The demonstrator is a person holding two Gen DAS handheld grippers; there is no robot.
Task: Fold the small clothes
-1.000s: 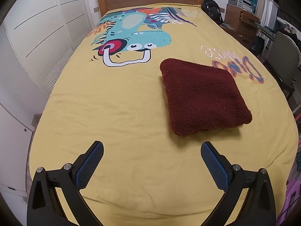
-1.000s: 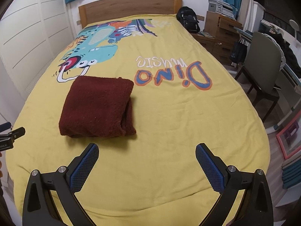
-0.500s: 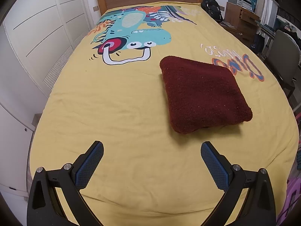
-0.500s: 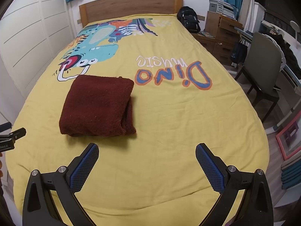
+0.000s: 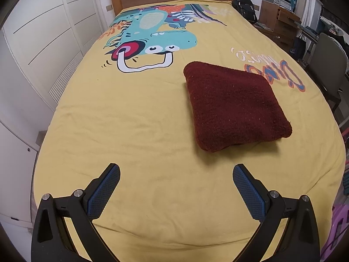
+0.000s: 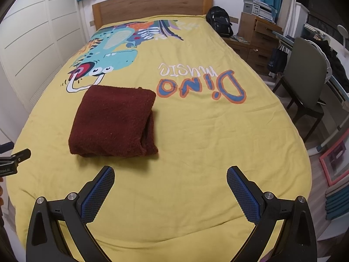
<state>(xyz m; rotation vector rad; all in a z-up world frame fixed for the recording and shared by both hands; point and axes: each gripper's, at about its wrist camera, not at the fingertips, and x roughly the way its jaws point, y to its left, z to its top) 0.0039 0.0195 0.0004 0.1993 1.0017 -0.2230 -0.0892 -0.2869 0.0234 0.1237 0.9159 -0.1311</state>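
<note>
At the far left edge of the right wrist view, only a cut-off black tip of the left gripper shows, while its own camera gives both blue-padded fingers spread wide apart over the bed's yellow dinosaur-print cover. One folded dark red fleecy garment lies on that cover (its layered open edge faces right; what garment it is cannot be told), clear of both grippers. The right gripper also holds its two fingers apart, gripping nothing.
</note>
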